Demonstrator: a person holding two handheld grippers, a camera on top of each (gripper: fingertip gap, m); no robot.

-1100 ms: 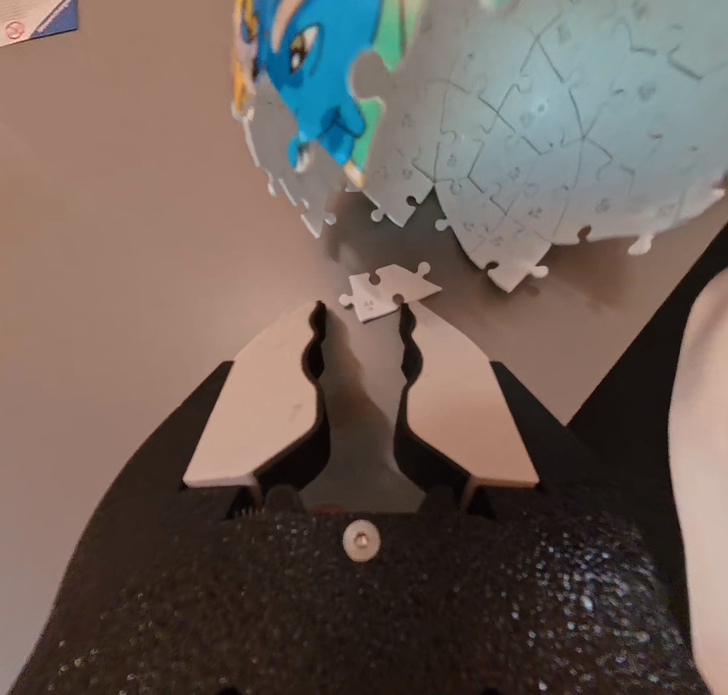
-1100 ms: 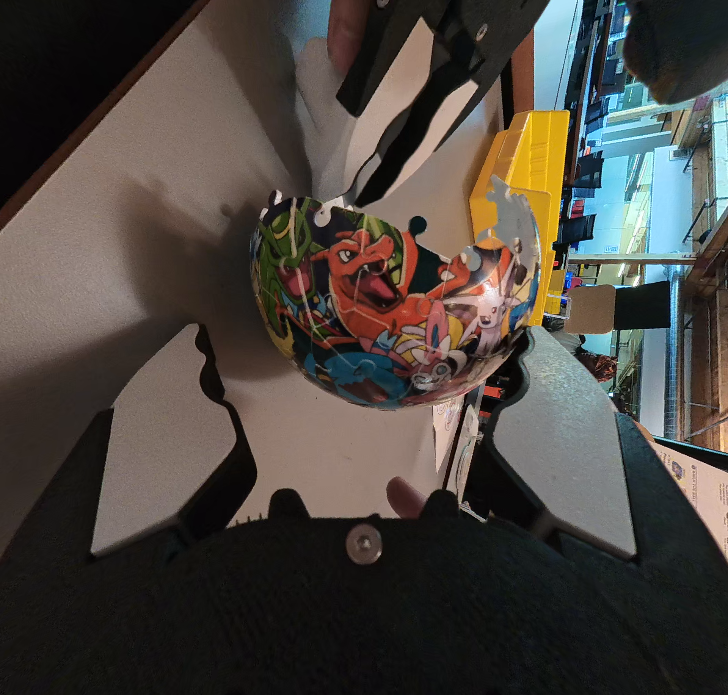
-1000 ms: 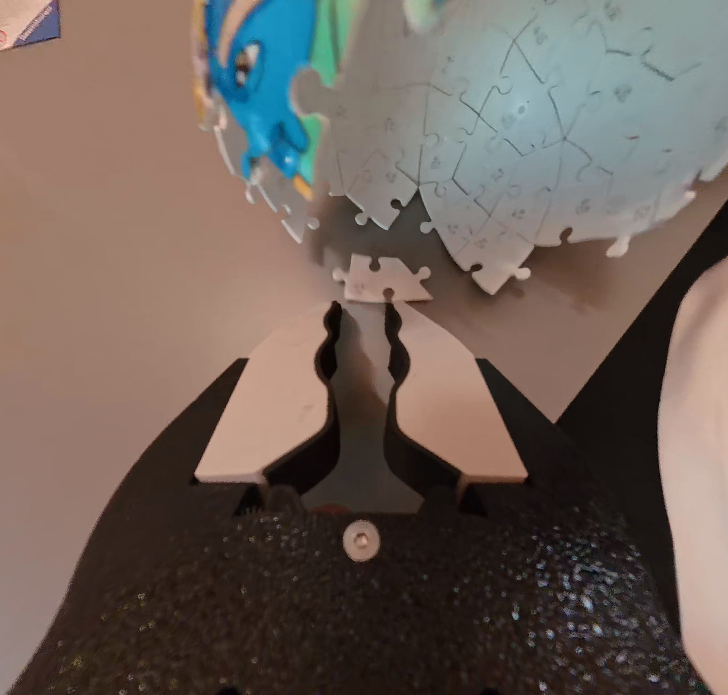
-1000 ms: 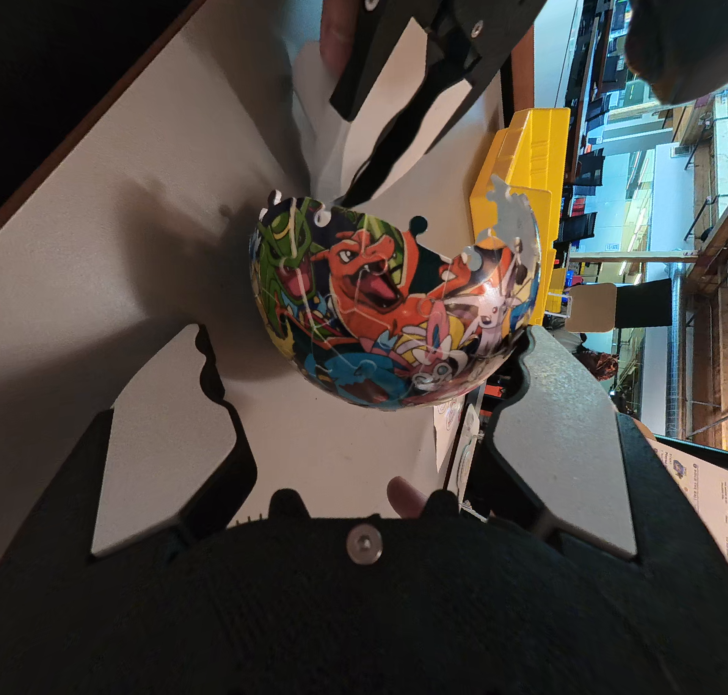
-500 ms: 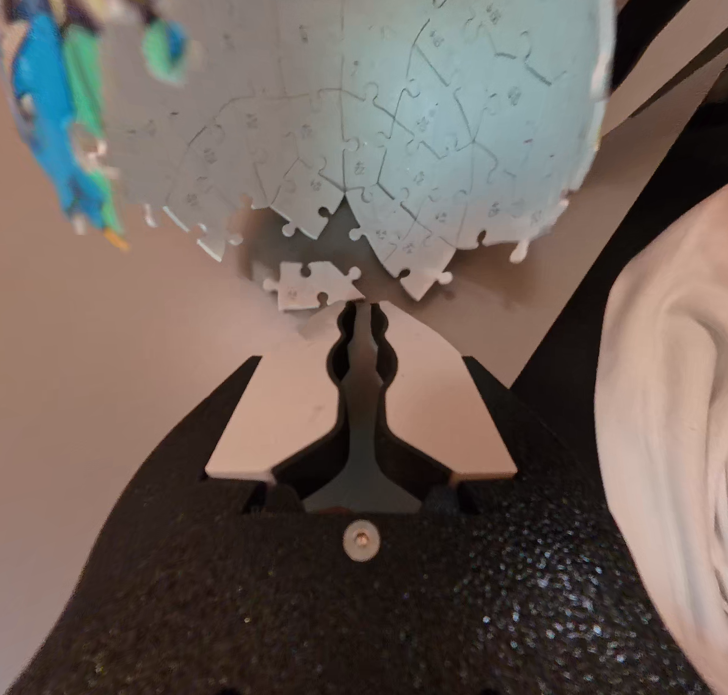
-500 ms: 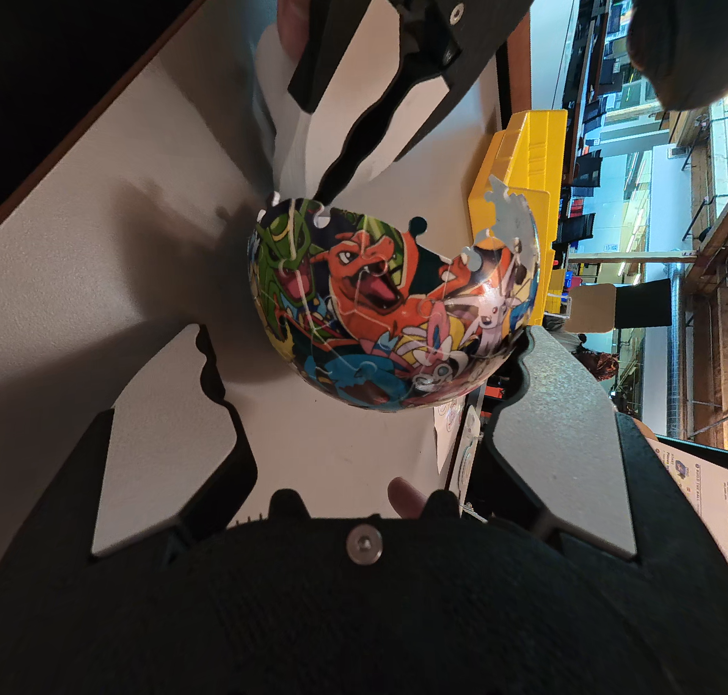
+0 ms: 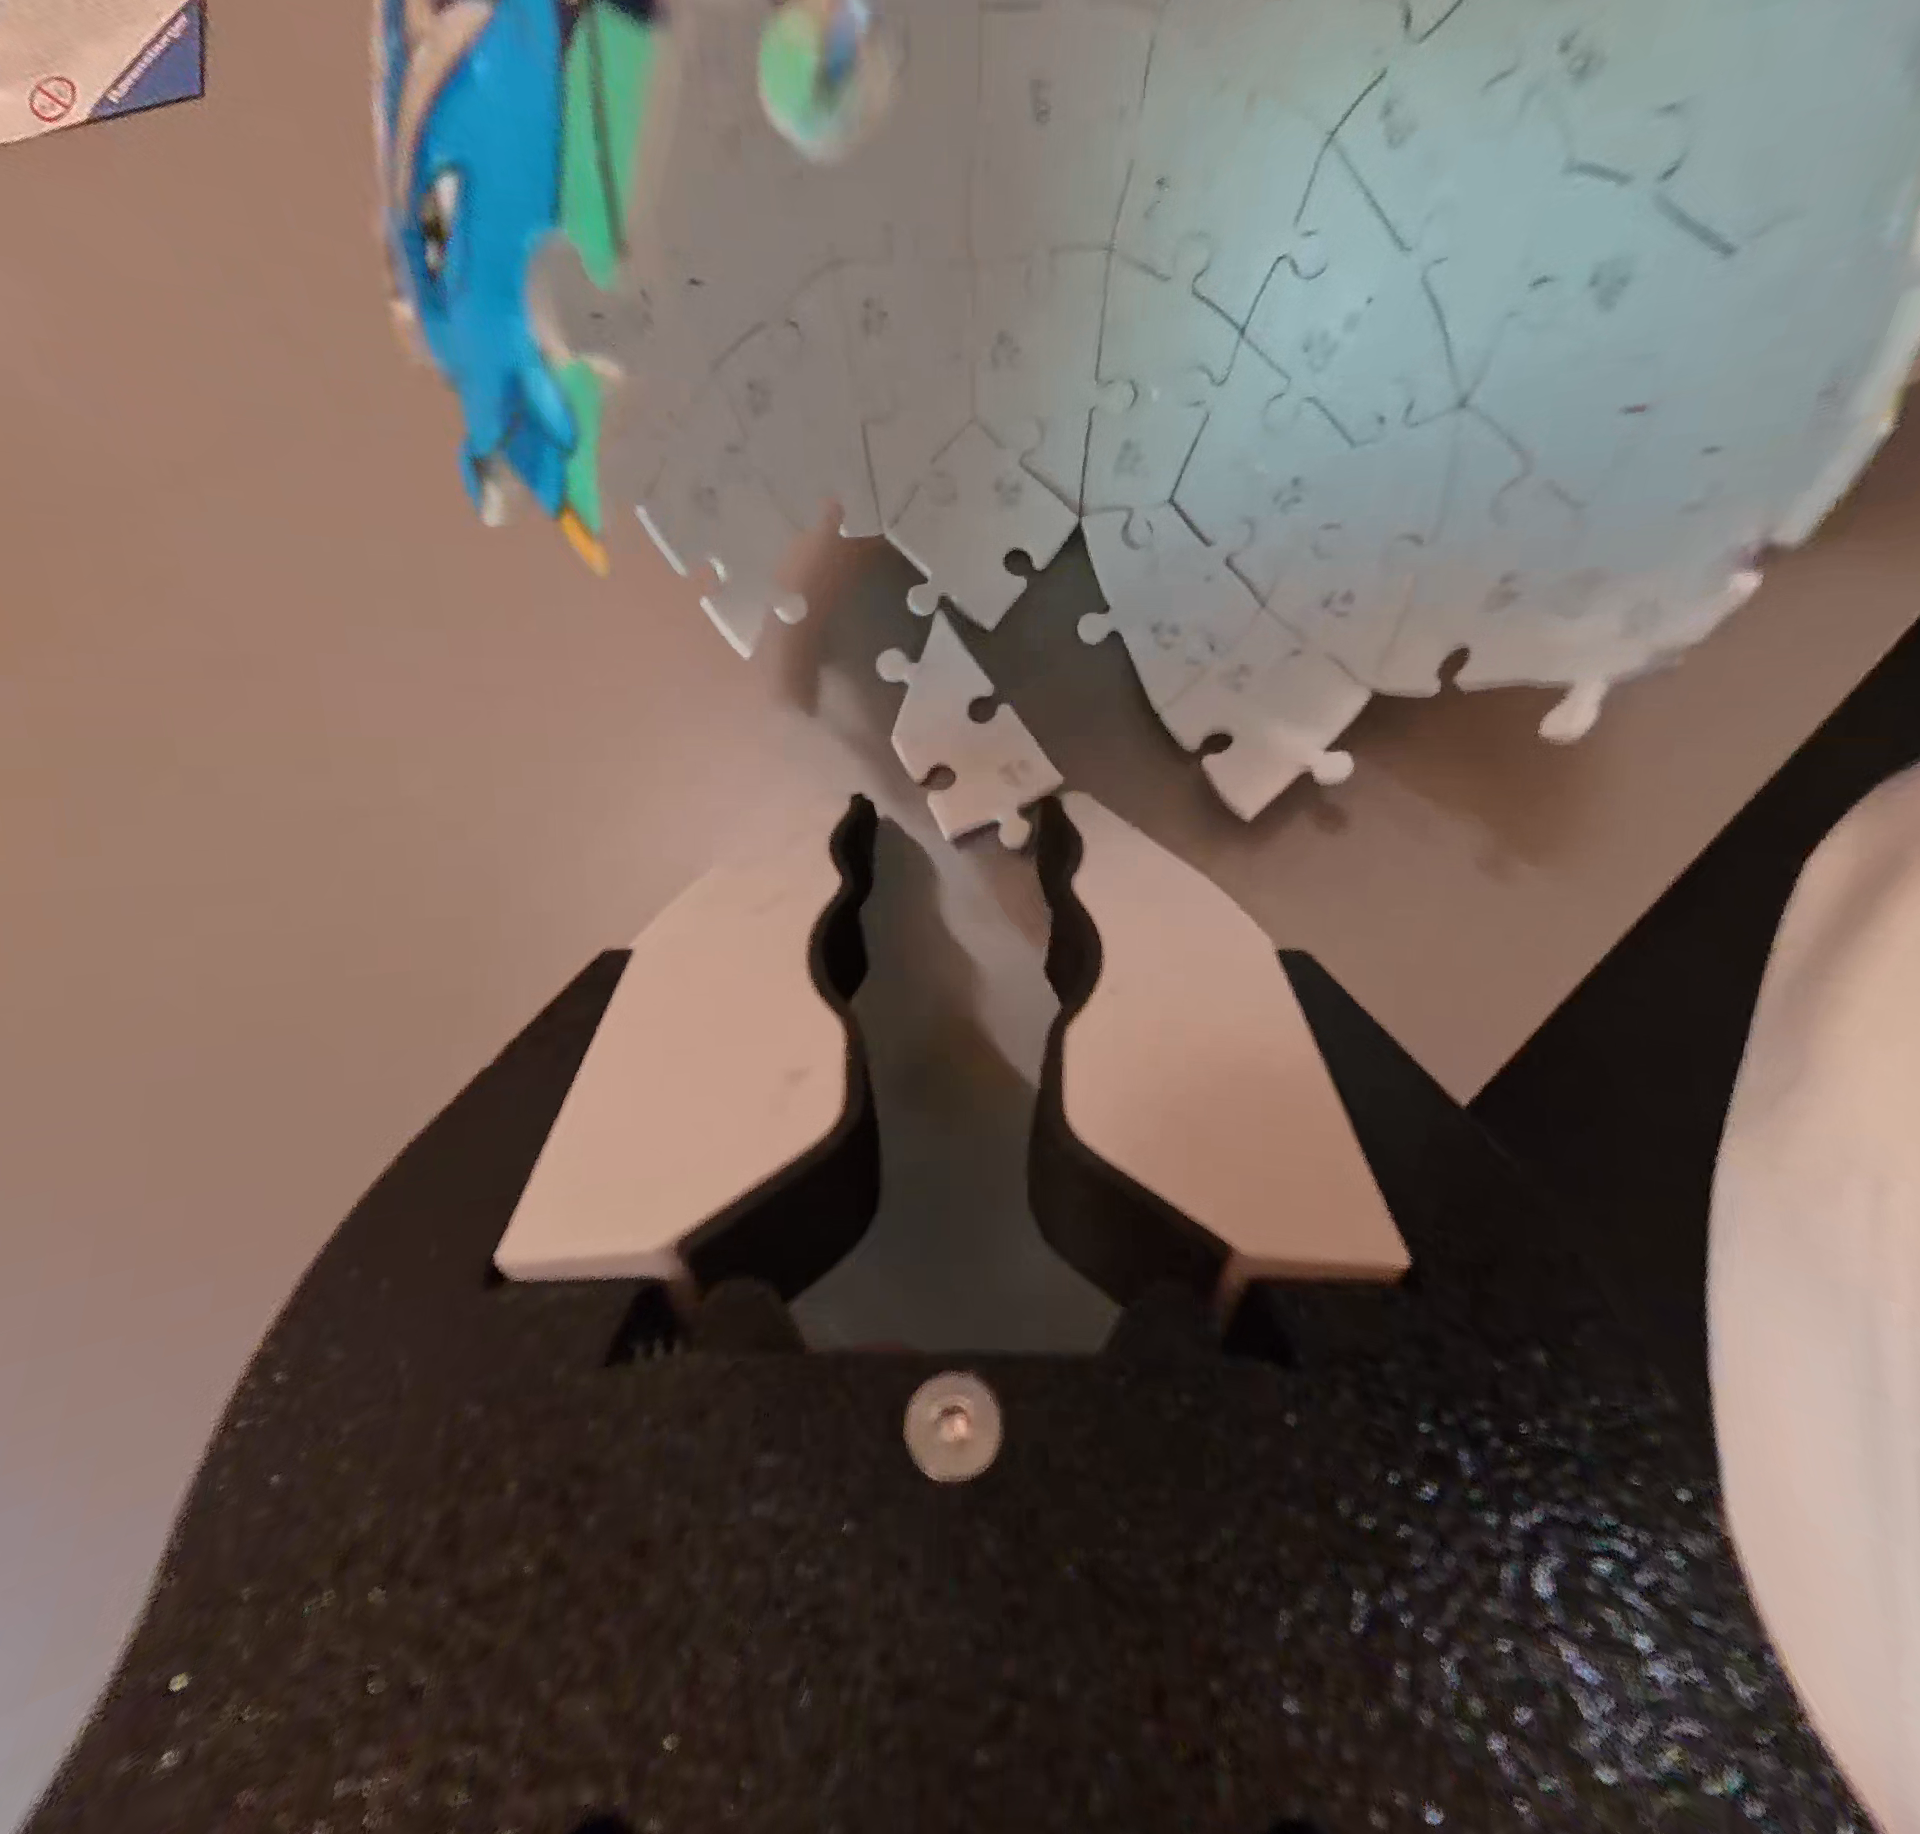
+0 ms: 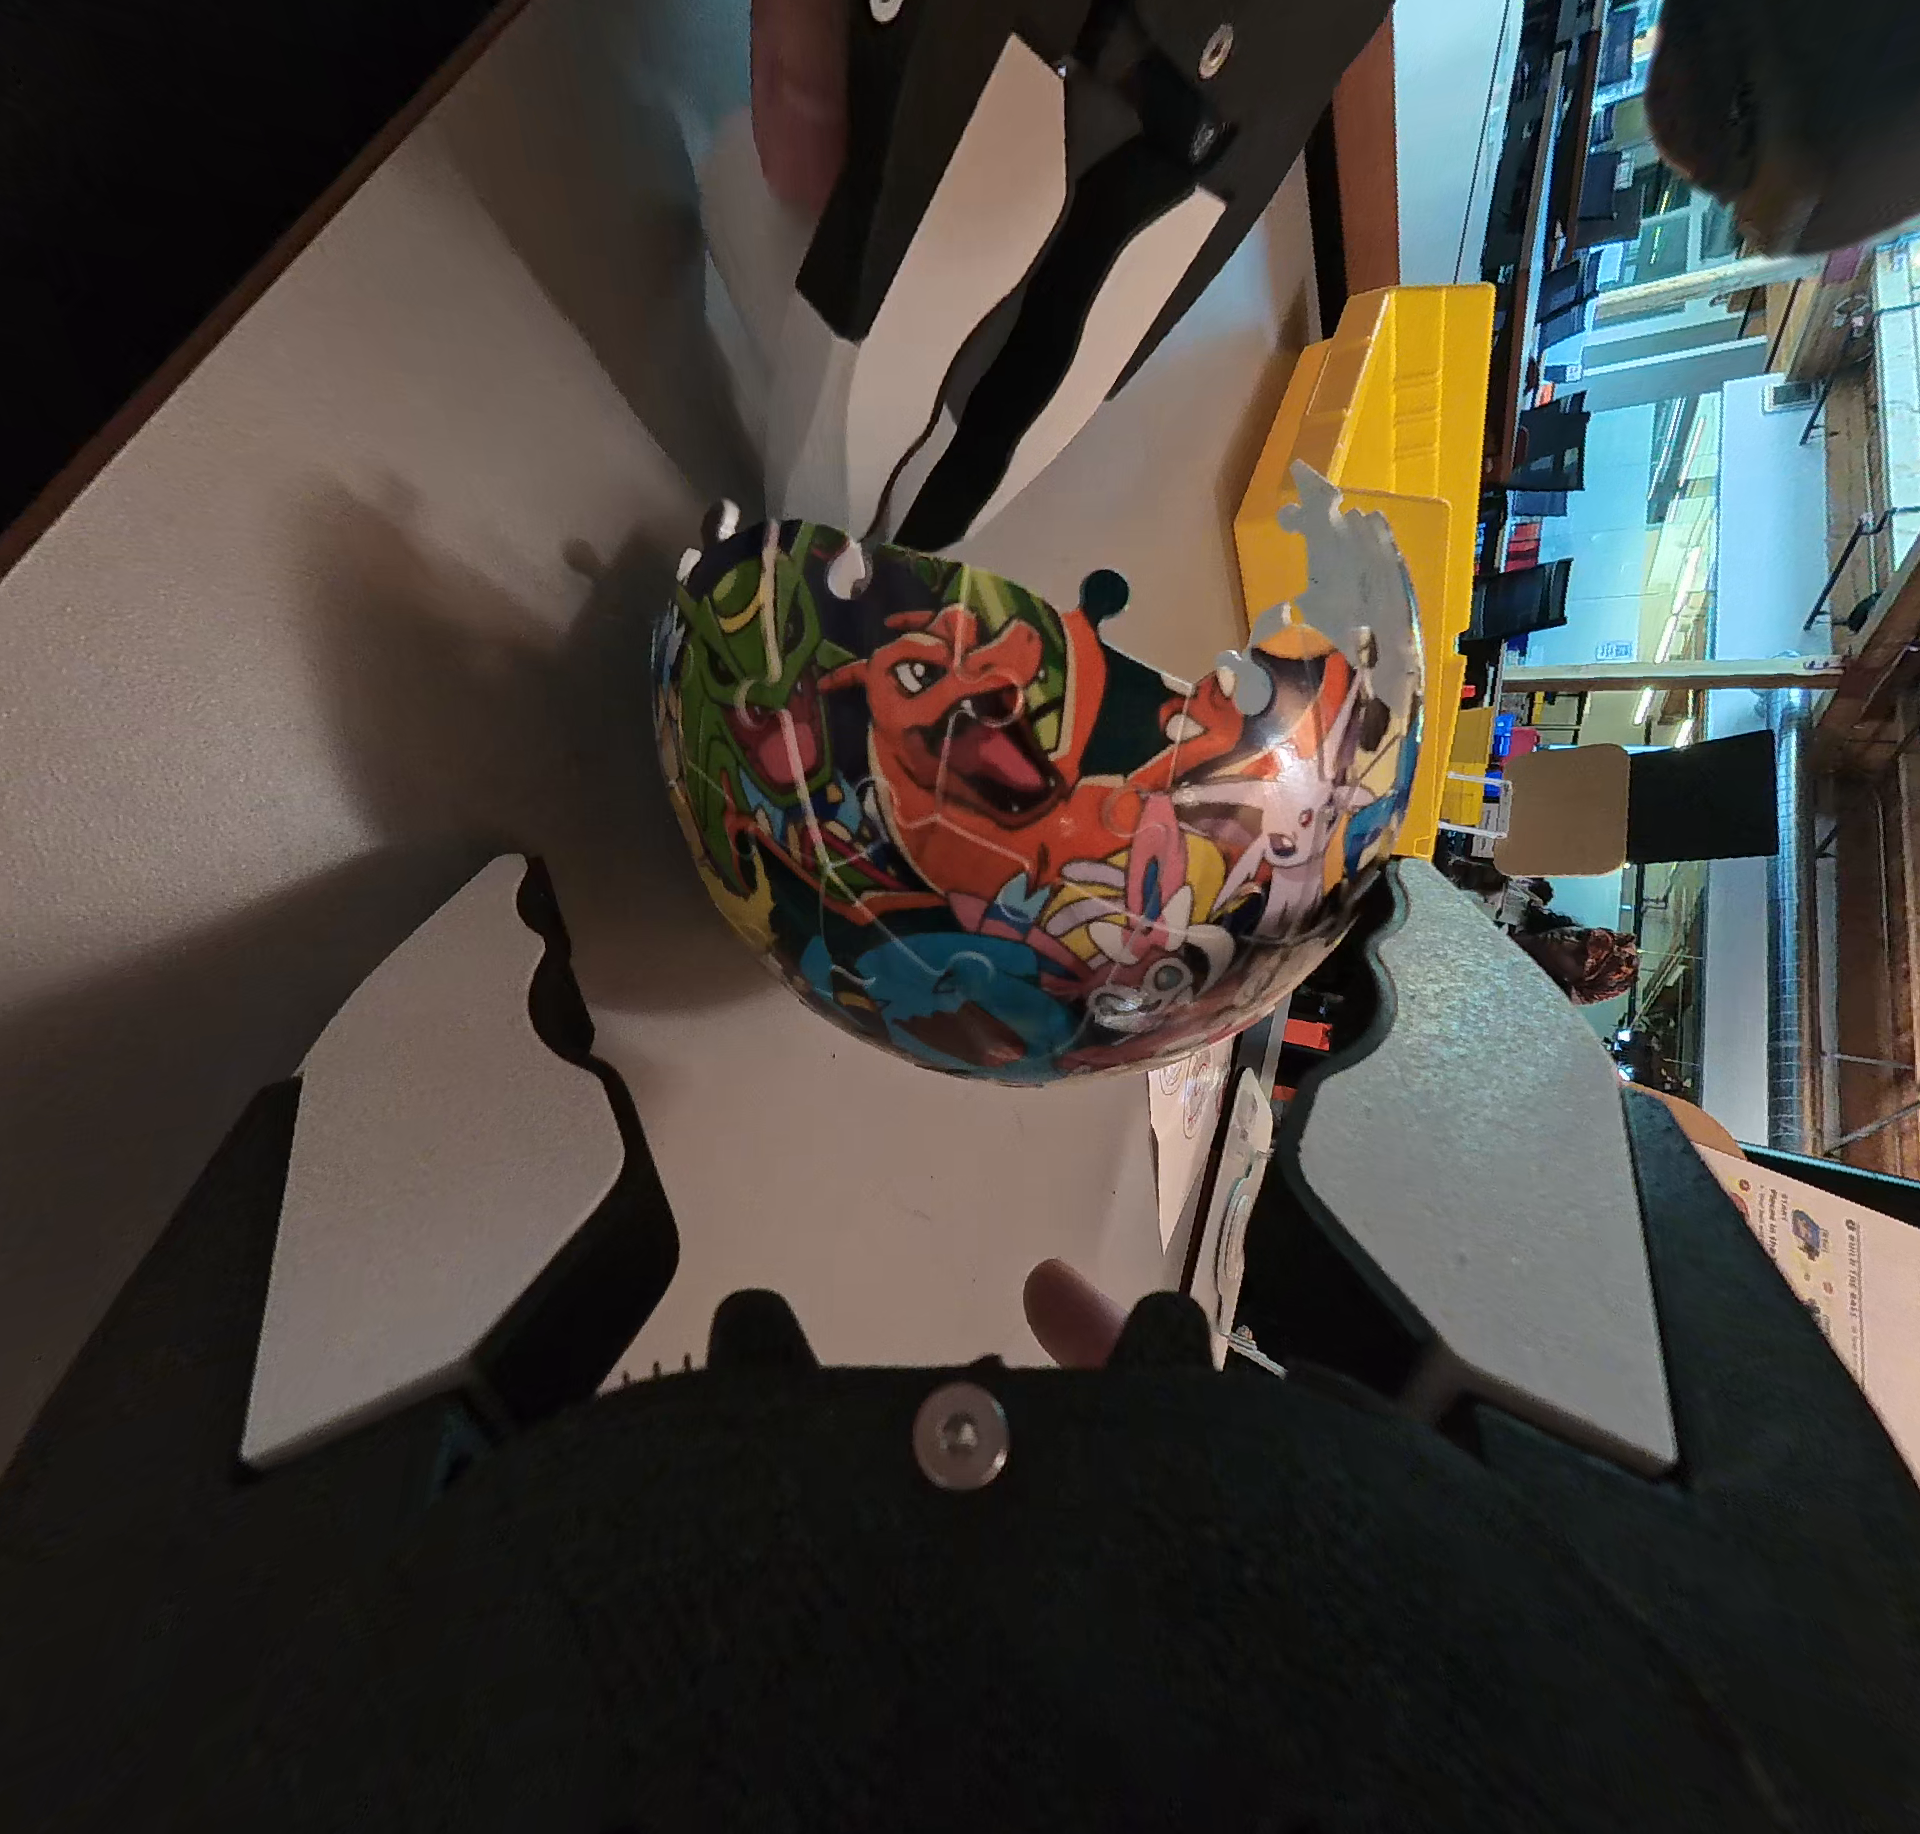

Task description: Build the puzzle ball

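The puzzle ball (image 8: 1039,797) is a half shell with bright cartoon print outside and grey inside (image 7: 1351,330). It stands on the white table (image 8: 312,693) with its jagged open rim towards my left gripper. A loose grey piece (image 7: 966,735) lies tilted against a notch in the rim, its lower corner by my left gripper's right fingertip (image 7: 1049,818). My left gripper (image 7: 951,818) is open a small gap and does not clamp the piece; it also shows in the right wrist view (image 8: 904,517). My right gripper (image 8: 966,901) is open wide around the ball; only its right finger (image 8: 1392,891) touches the shell.
A yellow bin (image 8: 1371,434) stands just behind the ball. A printed leaflet (image 7: 94,18) lies at the far left, another (image 8: 1818,1254) at the right. The table's dark edge (image 7: 1662,901) runs close on the right, beside a white sleeve (image 7: 1818,1265).
My left gripper narrowed almost shut, then opened a little again. The loose piece turned from lying crosswise to pointing up into the rim notch. The right gripper and ball stayed put.
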